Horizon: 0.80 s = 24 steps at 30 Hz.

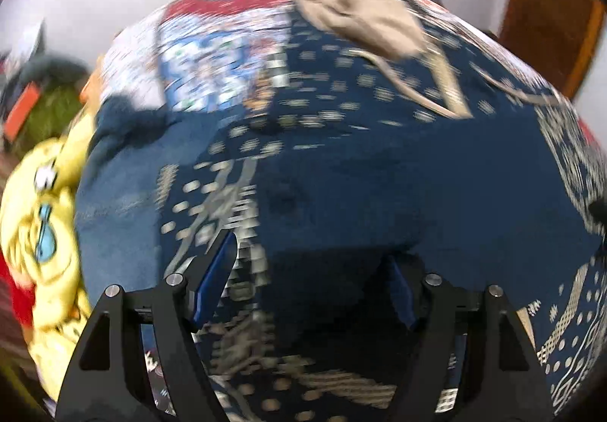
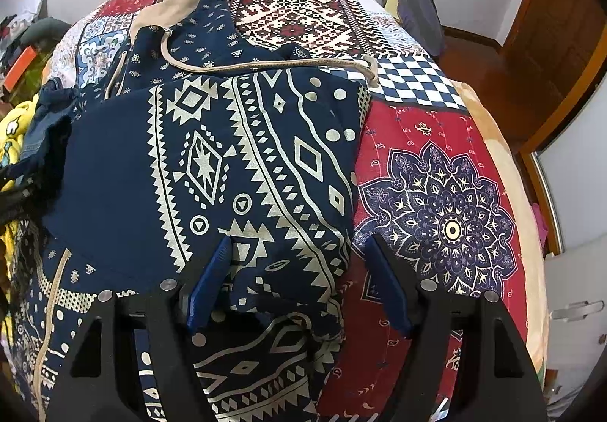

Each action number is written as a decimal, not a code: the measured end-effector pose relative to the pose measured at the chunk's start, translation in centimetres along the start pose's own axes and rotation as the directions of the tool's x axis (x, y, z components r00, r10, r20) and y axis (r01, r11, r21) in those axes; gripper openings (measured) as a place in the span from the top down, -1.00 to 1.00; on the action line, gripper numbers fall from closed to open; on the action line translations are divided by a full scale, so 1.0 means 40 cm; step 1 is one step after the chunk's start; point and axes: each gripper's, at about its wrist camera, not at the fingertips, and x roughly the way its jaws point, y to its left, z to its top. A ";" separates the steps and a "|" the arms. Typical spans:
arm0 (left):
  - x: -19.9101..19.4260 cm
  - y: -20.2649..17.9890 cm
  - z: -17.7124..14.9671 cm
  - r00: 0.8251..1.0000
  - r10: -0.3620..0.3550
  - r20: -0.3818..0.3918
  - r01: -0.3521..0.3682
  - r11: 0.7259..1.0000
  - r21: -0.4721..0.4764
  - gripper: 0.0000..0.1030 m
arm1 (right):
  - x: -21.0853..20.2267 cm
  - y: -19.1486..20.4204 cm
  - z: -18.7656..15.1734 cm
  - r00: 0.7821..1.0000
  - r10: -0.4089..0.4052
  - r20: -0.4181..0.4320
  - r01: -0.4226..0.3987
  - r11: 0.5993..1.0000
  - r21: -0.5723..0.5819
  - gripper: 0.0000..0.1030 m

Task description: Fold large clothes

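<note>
Here the navy hoodie [image 2: 242, 164] with cream geometric print lies on the bed, over its patchwork bedspread [image 2: 436, 202]. Its long axis runs away from the cameras, the beige-lined hood [image 2: 170, 8] and drawstring [image 2: 265, 66] at the far end. The right tongs [image 2: 299, 255] stand apart, gripping nothing, straddling the hoodie's right edge. The left tongs [image 1: 311, 255] also stand apart over the blurred navy cloth; whether they touch it cannot be told.

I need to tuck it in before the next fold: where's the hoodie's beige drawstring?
Right wrist view: the drawstring crosses the navy hoodie near its beige hood, ending on the patchwork bedspread.
</note>
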 end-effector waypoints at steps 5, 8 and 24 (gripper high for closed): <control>-0.016 0.194 -0.042 0.999 0.024 -0.027 -0.028 0.985 -0.171 -0.41 | 0.001 -0.006 0.001 1.000 0.012 -0.005 -0.012 1.000 0.007 -0.37; -0.017 0.303 -0.078 0.996 0.048 -0.075 -0.065 0.967 -0.246 -0.41 | 0.001 -0.003 0.003 1.000 0.003 -0.011 -0.003 1.000 0.002 -0.37; -0.212 0.346 0.055 0.992 -0.092 0.085 0.108 0.972 -0.207 -0.41 | -0.157 0.120 0.164 0.990 -0.019 0.142 0.043 0.985 -0.167 -0.37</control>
